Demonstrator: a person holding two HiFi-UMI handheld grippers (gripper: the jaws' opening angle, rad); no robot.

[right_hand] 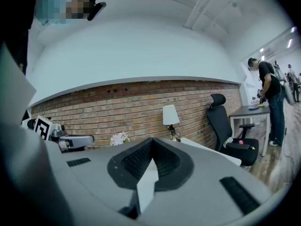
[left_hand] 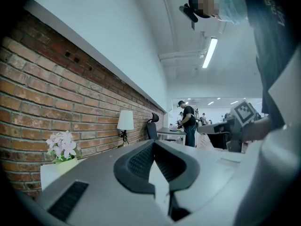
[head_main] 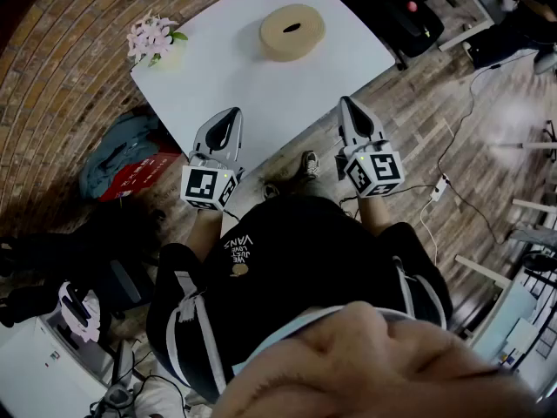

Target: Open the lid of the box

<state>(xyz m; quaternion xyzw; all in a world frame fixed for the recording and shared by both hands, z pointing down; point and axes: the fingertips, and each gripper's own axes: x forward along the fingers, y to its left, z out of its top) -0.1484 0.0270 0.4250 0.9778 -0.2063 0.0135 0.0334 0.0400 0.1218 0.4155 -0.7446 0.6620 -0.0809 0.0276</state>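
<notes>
From the head view, the round box (head_main: 292, 31) lies far across the counter (head_main: 218, 77), ahead and between left tool (head_main: 231, 114) and right tool (head_main: 346, 103), the right seemingly nearer. Left gripper view: jaws pressed together, empty, box unseen. Right gripper view: the same.

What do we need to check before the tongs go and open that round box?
1. Box found: ok. The box sits on the far side of the white table.
2. Lid shut: ok, the lid looks to be on.
3. Tongs empty: ok. The left tongs and right tongs hold nothing.
4. Tongs open to grab: not ok, both are shut.
5. Tongs near the box: not ok, both hang at the table's near edge.
6. Way clear: ok, bare table lies ahead, and the flowers stand off at the left corner.
</notes>
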